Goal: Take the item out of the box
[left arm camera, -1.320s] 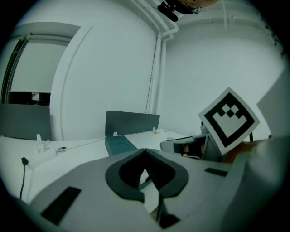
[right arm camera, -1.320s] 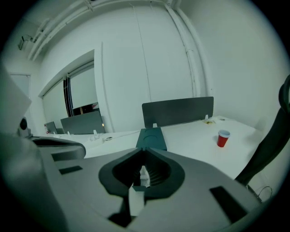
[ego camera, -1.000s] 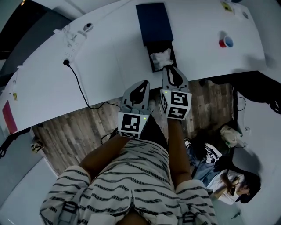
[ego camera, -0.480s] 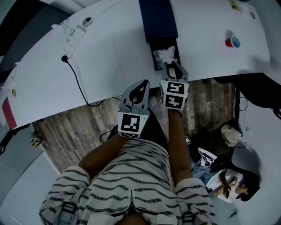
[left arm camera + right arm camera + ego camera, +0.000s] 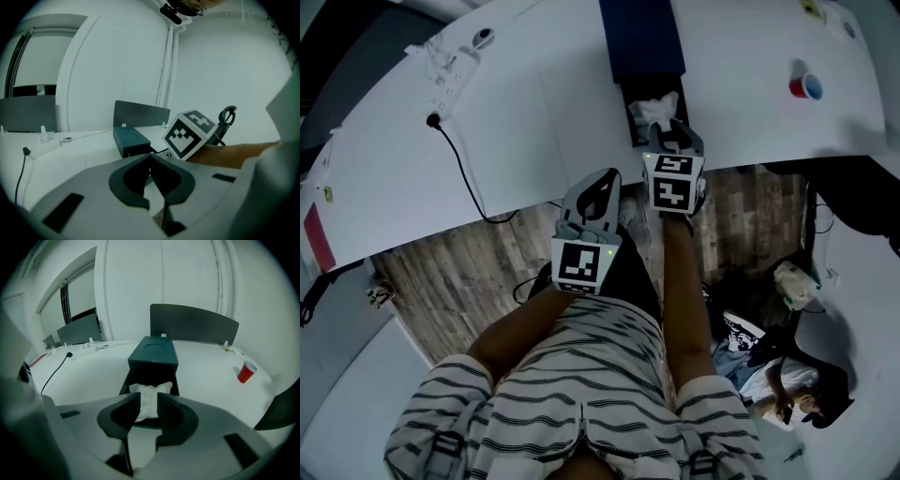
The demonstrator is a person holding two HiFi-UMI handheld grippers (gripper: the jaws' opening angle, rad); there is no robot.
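Note:
A dark blue box [image 5: 642, 37] lies on the white table [image 5: 534, 122], its open tray end toward me. A crumpled white item [image 5: 656, 110] sits in that tray. My right gripper [image 5: 669, 134] reaches over the table edge to it. In the right gripper view the white item [image 5: 149, 397] shows between the parted fingertips of this gripper [image 5: 149, 402], whose jaws are opening. The box [image 5: 153, 352] lies straight ahead. My left gripper [image 5: 602, 183] hangs short of the table edge, left of the right one. In its own view the left gripper [image 5: 150, 157] is shut and empty.
A red cup [image 5: 806, 86] stands on the table to the right of the box, also visible as the cup [image 5: 246, 371] in the right gripper view. A power strip [image 5: 450, 86] with a black cable [image 5: 465, 178] lies at the left. Grey divider panels [image 5: 193, 324] stand behind the box.
My right gripper has moved forward over the table edge, up to the white item in the box's open end. The left gripper has stayed in place.

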